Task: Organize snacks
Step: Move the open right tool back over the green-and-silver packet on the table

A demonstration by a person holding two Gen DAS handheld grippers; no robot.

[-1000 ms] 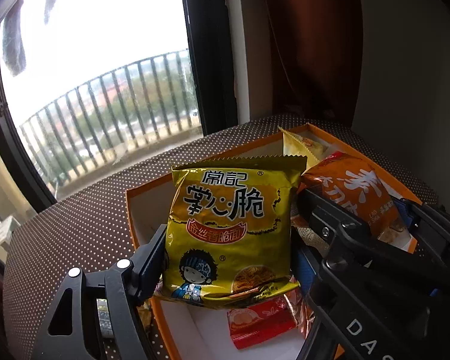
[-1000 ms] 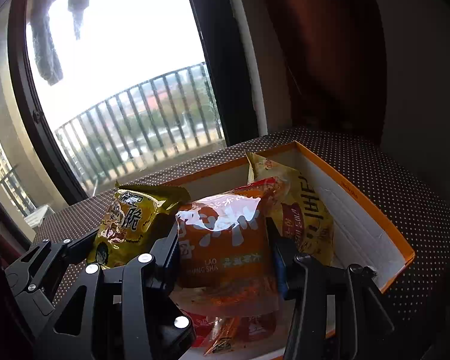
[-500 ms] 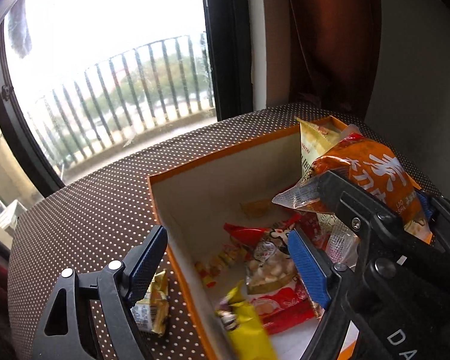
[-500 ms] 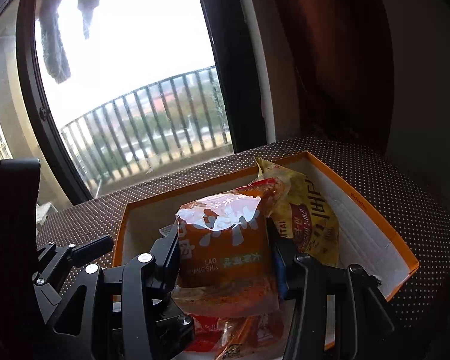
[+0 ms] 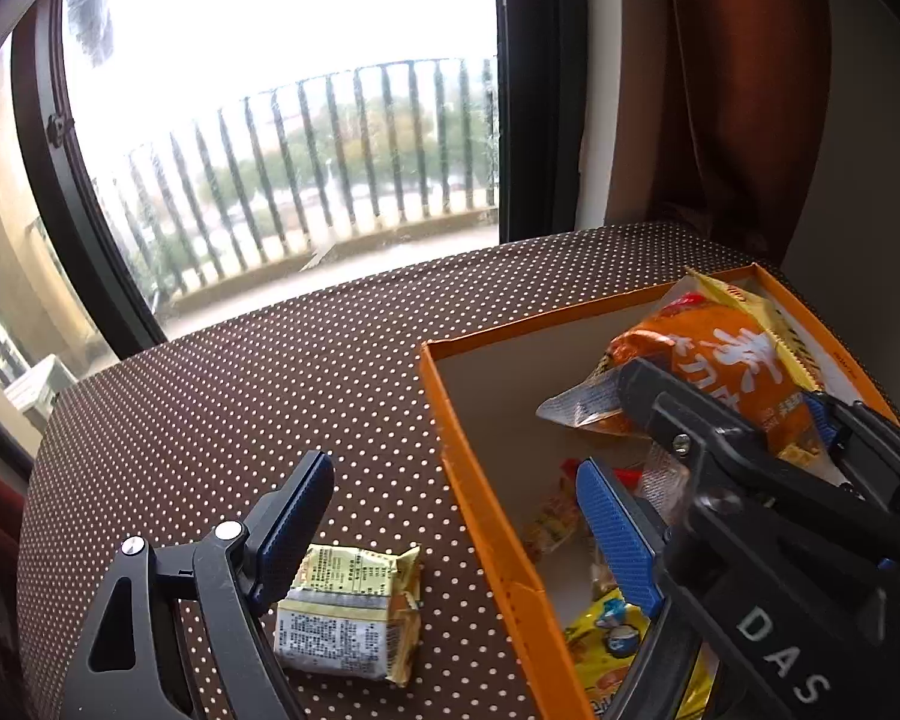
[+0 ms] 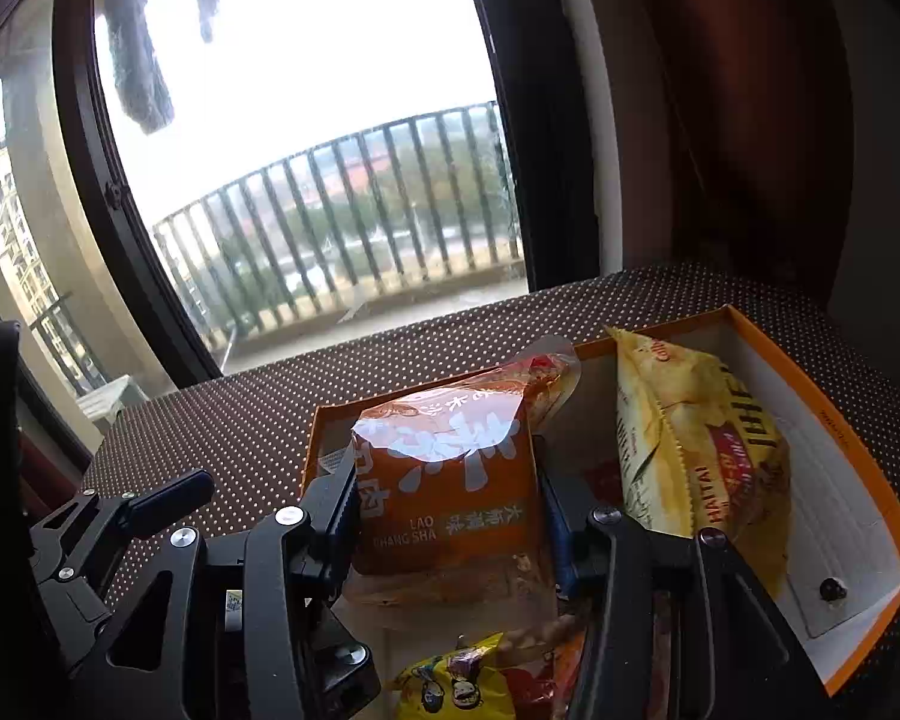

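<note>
One small packet (image 5: 348, 621) lying on the dotted tablecloth (image 5: 240, 396), left gripper (image 5: 456, 510) gaping wide, empty. One orange box (image 5: 480, 516) alongside. Right gripper (image 6: 444, 516) clamped tight on one orange packet (image 6: 450, 480) over the box, one yellow bag (image 6: 690, 456) leaning inside.

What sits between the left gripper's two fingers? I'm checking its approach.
The orange box's near wall, in the left wrist view; the left gripper straddles it, open and holding nothing.

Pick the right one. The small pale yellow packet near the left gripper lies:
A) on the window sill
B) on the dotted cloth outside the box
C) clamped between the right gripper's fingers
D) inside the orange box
B: the small pale yellow packet lies flat on the dotted cloth, just left of the orange box wall.
</note>
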